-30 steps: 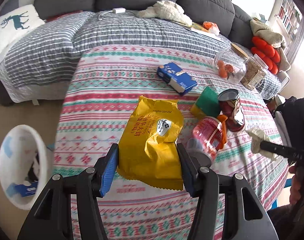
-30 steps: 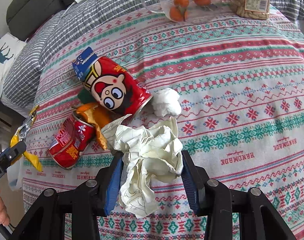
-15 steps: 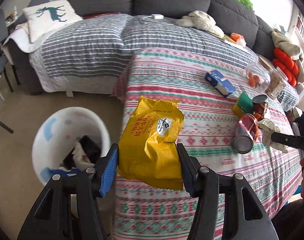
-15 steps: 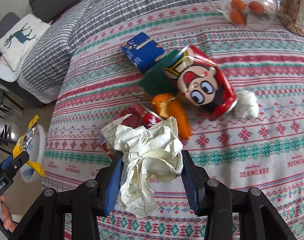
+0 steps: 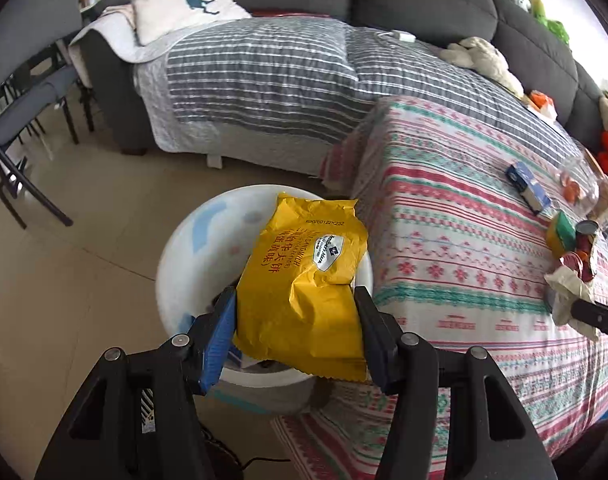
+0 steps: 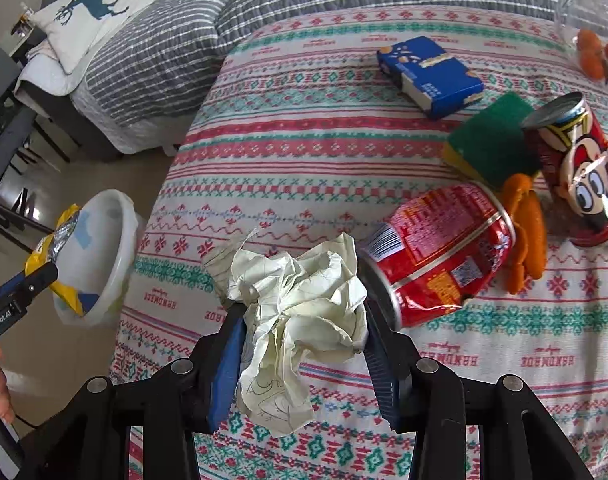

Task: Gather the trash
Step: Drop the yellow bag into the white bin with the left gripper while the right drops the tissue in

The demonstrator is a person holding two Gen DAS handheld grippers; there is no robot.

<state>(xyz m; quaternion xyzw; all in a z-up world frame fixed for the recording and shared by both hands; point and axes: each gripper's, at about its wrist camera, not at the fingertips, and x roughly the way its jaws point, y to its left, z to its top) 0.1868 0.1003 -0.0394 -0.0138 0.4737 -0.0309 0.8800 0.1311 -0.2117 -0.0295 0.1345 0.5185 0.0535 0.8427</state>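
- The left gripper (image 5: 296, 326), its jaws clamped on a yellow snack bag (image 5: 304, 284), now hangs over the white trash bin (image 5: 192, 248) on the floor just beside the table; 1 second ago the same bag was above the patterned tablecloth (image 5: 443, 208) and the bin sat at the far left edge of the left wrist view.
- The bag stands upright between the pads, its lower seam just above the bin's near rim; the grip on it looks the same as in the earlier frames.
- That shift likely puts the carry close to its end: the bag appears placed for a drop, though the pads have not yet let go.
- The right gripper (image 6: 302, 346) is closed on a crumpled ball of pale paper (image 6: 300, 312), held above the tablecloth near the table's bin-side edge; the right wrist view has swung so the bin, unseen there 1 second ago, shows at left.
- The paper has not reached the bin and looks next in line.
- Left on the table are 2 red cans: the crushed can (image 6: 435, 268) lying on its side just beside the paper and a cartoon can (image 6: 579, 184) farther right, with an orange peel (image 6: 523, 232), a green sponge (image 6: 495, 144) and a blue box (image 6: 431, 74) close by.
- Some dark rubbish already lies in the bin, so the collecting is judged partway through.
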